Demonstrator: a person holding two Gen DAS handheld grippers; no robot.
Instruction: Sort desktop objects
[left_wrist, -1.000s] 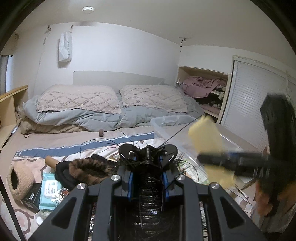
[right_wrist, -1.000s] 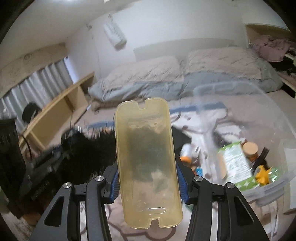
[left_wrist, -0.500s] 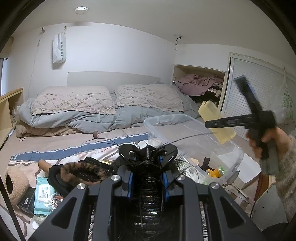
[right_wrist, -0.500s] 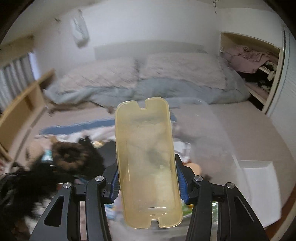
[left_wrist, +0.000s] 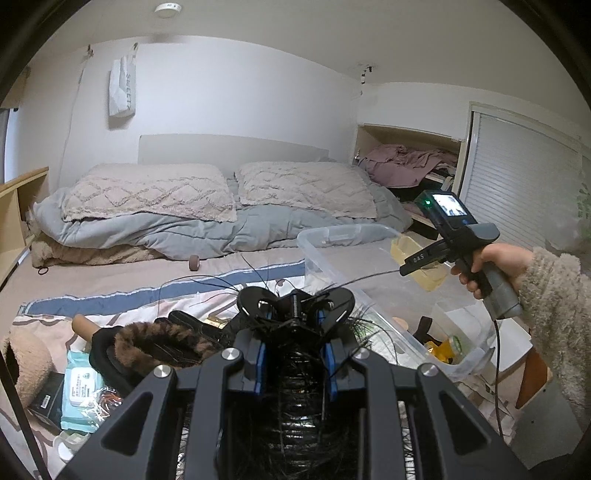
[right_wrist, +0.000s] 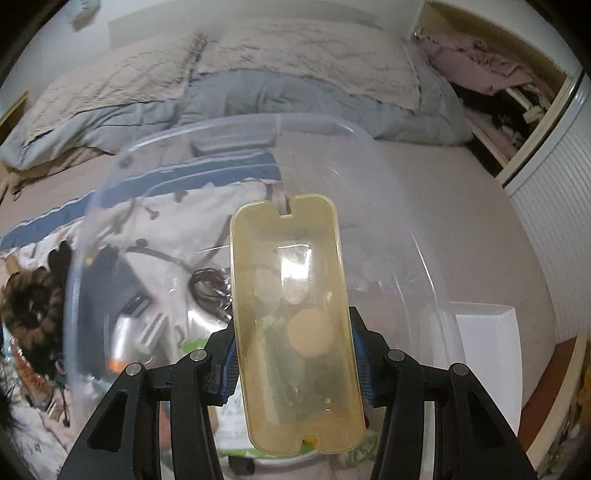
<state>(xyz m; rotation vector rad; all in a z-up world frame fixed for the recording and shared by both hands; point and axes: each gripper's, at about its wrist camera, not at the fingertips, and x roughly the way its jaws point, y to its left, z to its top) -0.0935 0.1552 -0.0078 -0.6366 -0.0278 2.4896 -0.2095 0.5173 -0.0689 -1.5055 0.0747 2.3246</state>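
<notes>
Yellowish translucent plastic tray (right_wrist: 295, 317), a shallow rounded rectangle with a notch at each short end, sits lengthwise between the two fingers of the right gripper (right_wrist: 293, 363). The jaws are clamped on its long sides near the lower half, with the blue pads pressing against both edges. The tray is held above the clear plastic storage bin (right_wrist: 369, 140), tilted downward toward the bin's interior. In the left wrist view the same tray (left_wrist: 417, 258) hangs over the bin's (left_wrist: 332, 236) far half, carried by the right gripper (left_wrist: 421, 258), whose handle is grasped by a hand (left_wrist: 491, 262) in a fuzzy beige sleeve (left_wrist: 557, 317).

Inside the bin lie a round tan lid (left_wrist: 400, 322), a yellow item (left_wrist: 439, 349) and a green-printed packet (right_wrist: 192, 345); further contents are blurred.

The left gripper (left_wrist: 294, 328) has its jaws together, clamped on a black hair claw clip (left_wrist: 294, 301) tangled with black hair strands (left_wrist: 295, 406).

Beside the bin, on a patterned blanket (left_wrist: 147, 295), rest a black slipper with brown fur trim (left_wrist: 147, 343) and a light blue pack of wet wipes (left_wrist: 79, 387). Behind these stand a low bed (left_wrist: 184, 229) with grey-blue duvet and two beige pillows.
</notes>
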